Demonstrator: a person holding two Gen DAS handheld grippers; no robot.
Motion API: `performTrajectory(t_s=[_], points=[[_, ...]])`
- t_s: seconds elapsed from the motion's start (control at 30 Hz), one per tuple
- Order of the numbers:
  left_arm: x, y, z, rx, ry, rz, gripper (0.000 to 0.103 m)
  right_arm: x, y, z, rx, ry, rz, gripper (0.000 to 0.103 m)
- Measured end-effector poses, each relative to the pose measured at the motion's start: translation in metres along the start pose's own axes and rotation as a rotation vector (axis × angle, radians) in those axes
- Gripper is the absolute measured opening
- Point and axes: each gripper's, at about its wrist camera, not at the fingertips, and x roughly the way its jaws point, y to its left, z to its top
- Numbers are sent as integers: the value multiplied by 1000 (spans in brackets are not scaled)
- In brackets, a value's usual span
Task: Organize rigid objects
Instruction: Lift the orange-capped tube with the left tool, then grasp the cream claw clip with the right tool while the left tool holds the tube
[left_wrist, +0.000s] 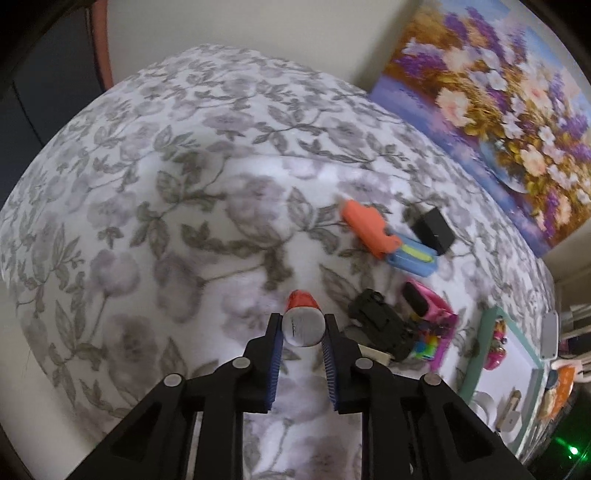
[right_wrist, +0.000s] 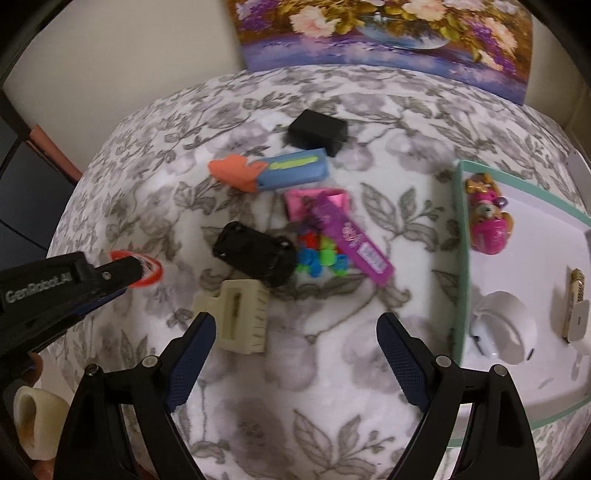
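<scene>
My left hand-held gripper grips a red-capped tube above the desk; my right hand-held gripper hangs open. The tray holds few items; most remain outside.

Purple packet's label blurred; tray cut by right edge.

A bed cover with grey flowers carries everything. On it lie a black box, an orange-blue toy, a pink case, a black car, a beige brush and a tray.
</scene>
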Motion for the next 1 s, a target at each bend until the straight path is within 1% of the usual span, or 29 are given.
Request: performTrajectory(t_s=[0.17,0.3,0.47,0.67,0.77,0.8,0.83,0.9,0.97,1.0], points=[[13,15,2,-50,40,-12,22,10,13,-1,-16,16,17,89],[14,22,3,-68,45,-35,22,19,23,-4,-38,31,10,89],[16,32,5,-115,49,-65,22,27,32,-5,-59,39,7,89],[21,32,10,-112,45,-59,23,36,36,-7,-62,45,-19,89],[30,34,13,-117,70,-42,22,39,35,-6,-55,43,-34,88],[34,34,13,-119,79,-35,22,40,35,-6,-53,42,-39,86],[40,35,13,-122,94,-29,22,41,34,-6,-51,43,-41,80],[48,38,14,-137,117,-34,22,44,35,-6,-47,51,-36,74],[50,39,15,-139,115,-38,22,45,36,-7,-51,53,-38,72],[50,39,15,-134,114,-35,22,45,37,-7,-54,53,-37,67]])
